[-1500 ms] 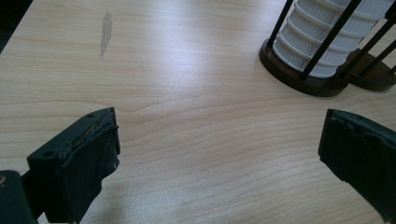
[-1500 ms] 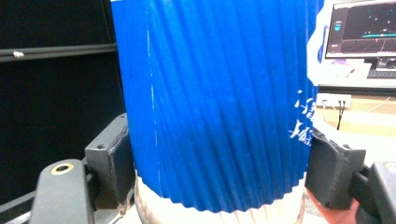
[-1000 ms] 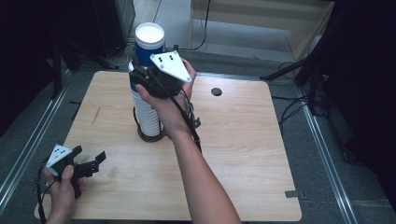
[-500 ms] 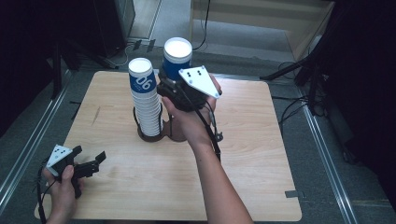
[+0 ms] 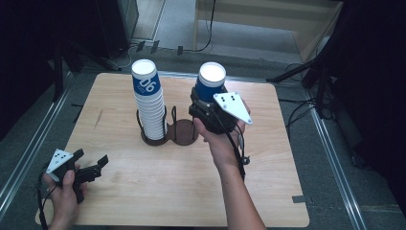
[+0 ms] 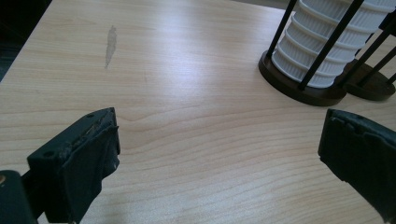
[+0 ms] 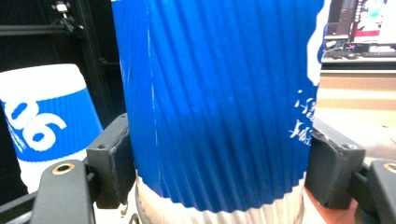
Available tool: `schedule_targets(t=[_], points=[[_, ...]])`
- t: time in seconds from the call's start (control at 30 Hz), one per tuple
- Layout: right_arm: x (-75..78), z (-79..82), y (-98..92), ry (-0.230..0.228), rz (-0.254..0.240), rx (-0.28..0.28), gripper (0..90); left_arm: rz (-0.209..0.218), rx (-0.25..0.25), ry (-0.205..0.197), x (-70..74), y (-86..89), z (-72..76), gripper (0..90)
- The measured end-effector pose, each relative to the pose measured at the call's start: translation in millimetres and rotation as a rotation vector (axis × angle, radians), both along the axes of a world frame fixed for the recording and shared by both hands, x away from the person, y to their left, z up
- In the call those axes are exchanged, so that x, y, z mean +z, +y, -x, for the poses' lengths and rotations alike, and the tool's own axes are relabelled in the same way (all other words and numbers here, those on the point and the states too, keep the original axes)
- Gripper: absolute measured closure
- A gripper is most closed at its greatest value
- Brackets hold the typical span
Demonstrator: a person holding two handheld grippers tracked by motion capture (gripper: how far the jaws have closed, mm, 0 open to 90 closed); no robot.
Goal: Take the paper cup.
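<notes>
One blue cup clamped in right claw, raised near tabletop far edge beside cup stack; right gripper view shows jaw contact. Left claw open, near-left corner.

Top stacked cup reads "06".

A wooden table (light, slightly scuffed) carries a dark cup rack.

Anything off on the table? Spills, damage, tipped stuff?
Nothing spilled or tipped. The cup stack stands upright in its holder, and the right tongs hold one blue cup upright. Only oddity: a pale scuff on the tabletop left of the stack.
</notes>
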State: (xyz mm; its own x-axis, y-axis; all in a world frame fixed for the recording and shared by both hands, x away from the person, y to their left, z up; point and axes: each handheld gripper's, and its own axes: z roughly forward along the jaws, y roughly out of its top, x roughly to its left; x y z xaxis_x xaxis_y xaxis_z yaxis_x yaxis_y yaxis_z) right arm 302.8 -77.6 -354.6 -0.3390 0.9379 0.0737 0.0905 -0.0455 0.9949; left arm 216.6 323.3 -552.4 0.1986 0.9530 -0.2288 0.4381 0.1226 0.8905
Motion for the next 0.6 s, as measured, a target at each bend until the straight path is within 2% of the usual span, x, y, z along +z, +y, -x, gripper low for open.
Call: schedule_targets(t=[0.07, 0.2, 0.33, 0.43, 0.53, 0.6], points=[[-4.4, 2.8, -5.3, -0.001, 0.006, -0.020, 22.5, 0.003, 0.001, -0.005, 0.0, -0.4, -0.1, 0.0], [-10.9, 8.2, -18.0, 0.009, -0.015, -0.049, 22.7, 0.024, -0.009, -0.010, -0.4, 1.4, 0.0, 0.0], [-18.1, 14.3, -25.9, 0.013, 0.005, -0.061, 22.7, 0.034, -0.007, -0.017, -0.4, 2.6, -0.5, 0.0], [-24.9, 17.8, -34.1, 0.006, 0.018, -0.071, 22.6, 0.017, -0.003, -0.015, -0.2, 1.9, -0.3, 0.0], [-34.5, 22.0, -43.2, 0.026, -0.001, -0.081, 22.7, -0.006, -0.002, -0.014, 0.3, 0.5, 0.7, 0.0], [-40.8, 24.2, -47.7, 0.037, -0.007, -0.085, 22.7, -0.004, -0.013, -0.010, 1.3, 0.8, 1.0, 0.0]])
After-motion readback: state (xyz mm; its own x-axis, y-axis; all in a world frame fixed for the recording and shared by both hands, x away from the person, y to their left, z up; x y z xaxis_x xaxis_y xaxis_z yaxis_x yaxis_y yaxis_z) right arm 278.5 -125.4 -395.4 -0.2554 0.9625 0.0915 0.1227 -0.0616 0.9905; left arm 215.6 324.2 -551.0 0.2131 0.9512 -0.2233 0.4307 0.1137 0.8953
